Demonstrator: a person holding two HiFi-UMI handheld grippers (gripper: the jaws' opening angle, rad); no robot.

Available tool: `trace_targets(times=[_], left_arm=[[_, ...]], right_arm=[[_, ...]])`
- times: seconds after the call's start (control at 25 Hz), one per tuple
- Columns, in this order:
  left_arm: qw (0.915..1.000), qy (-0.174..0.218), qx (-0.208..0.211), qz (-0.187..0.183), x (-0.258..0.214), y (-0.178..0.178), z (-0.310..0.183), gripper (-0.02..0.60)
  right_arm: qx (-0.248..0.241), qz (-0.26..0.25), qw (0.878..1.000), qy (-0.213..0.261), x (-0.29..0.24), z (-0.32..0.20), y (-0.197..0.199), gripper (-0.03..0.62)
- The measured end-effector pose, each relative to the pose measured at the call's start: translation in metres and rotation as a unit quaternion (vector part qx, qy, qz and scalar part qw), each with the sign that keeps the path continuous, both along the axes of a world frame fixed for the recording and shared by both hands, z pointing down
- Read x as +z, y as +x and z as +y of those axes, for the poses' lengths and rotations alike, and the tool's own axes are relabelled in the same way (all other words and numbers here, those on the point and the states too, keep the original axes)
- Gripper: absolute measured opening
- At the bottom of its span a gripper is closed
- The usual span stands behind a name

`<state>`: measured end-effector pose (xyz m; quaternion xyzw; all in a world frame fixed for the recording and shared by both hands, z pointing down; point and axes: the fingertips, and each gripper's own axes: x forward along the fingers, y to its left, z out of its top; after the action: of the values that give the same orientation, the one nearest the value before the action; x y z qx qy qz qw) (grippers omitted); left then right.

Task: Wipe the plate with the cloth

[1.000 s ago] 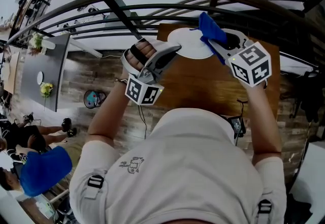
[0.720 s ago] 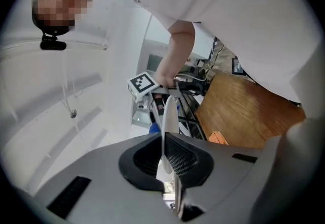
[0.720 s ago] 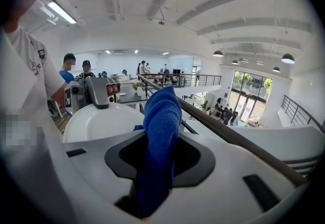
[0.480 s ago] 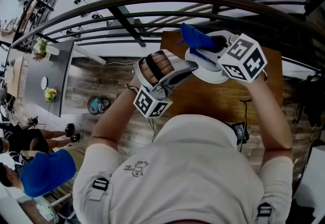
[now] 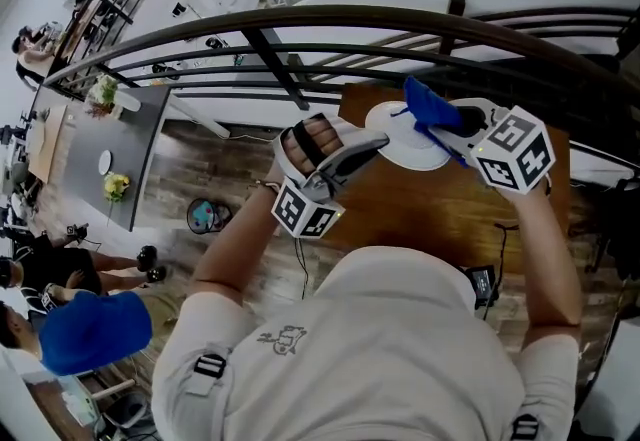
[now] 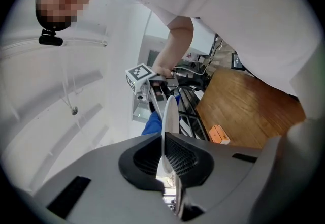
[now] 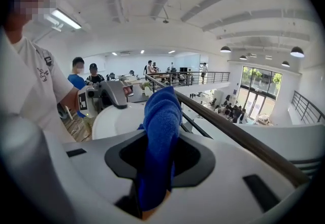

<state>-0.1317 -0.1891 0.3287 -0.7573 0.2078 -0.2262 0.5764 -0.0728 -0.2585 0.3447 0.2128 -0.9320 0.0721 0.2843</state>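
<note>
Now left gripper (image 5: pixel 374 141) pinches plate (image 5: pixel 402 147) rim; cloth (image 5: pixel 430 104) (right gripper (image 5: pixel 452 126)) opposite.

Round white plate (image 5: pixel 398 135), plain, held in the air, bunched blue cloth (image 5: pixel 430 107) upright over its right rim

No words or numbers can be read anywhere. The marker cube (image 5: pixel 305 209) on the left gripper (image 5: pixel 372 142) and the one on the right gripper (image 5: pixel 442 126) show only black and white square shapes, not letters. The back of the person's shirt (image 5: pixel 400 349) has a small dark drawing (image 5: pixel 283 338) with tiny print that is too small to read. The little orange box (image 6: pixel 219 134) near the edge of the wooden tabletop (image 6: pixel 254 111) shows no print that can be made out.
</note>
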Motion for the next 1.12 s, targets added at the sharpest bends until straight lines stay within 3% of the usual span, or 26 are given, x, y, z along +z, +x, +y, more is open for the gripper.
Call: trace_targets(times=[0.24, 0.44, 0.68, 0.92, 1.12], left_arm=[[0.9996, 0.004, 0.027, -0.007, 0.004, 0.020, 0.013, 0.016], [0.9992, 0.007, 0.037, -0.012, 0.006, 0.031, 0.019, 0.016], [0.9998, 0.018, -0.005, -0.008, 0.006, 0.015, -0.004, 0.015], [0.9983, 0.037, -0.046, -0.002, -0.005, -0.013, -0.022, 0.017], [0.9985, 0.043, -0.032, -0.004, -0.014, -0.013, -0.009, 0.017]], right_arm=[[0.034, 0.007, 0.999, -0.027, 0.021, -0.028, 0.017, 0.127], [-0.021, -0.006, 0.999, -0.023, 0.002, -0.005, -0.022, 0.127], [-0.069, -0.041, 0.996, -0.031, -0.025, 0.025, -0.044, 0.127], [-0.036, -0.059, 0.997, -0.041, -0.024, 0.010, -0.020, 0.127], [0.012, -0.037, 0.998, -0.047, -0.006, -0.019, 0.007, 0.127]])
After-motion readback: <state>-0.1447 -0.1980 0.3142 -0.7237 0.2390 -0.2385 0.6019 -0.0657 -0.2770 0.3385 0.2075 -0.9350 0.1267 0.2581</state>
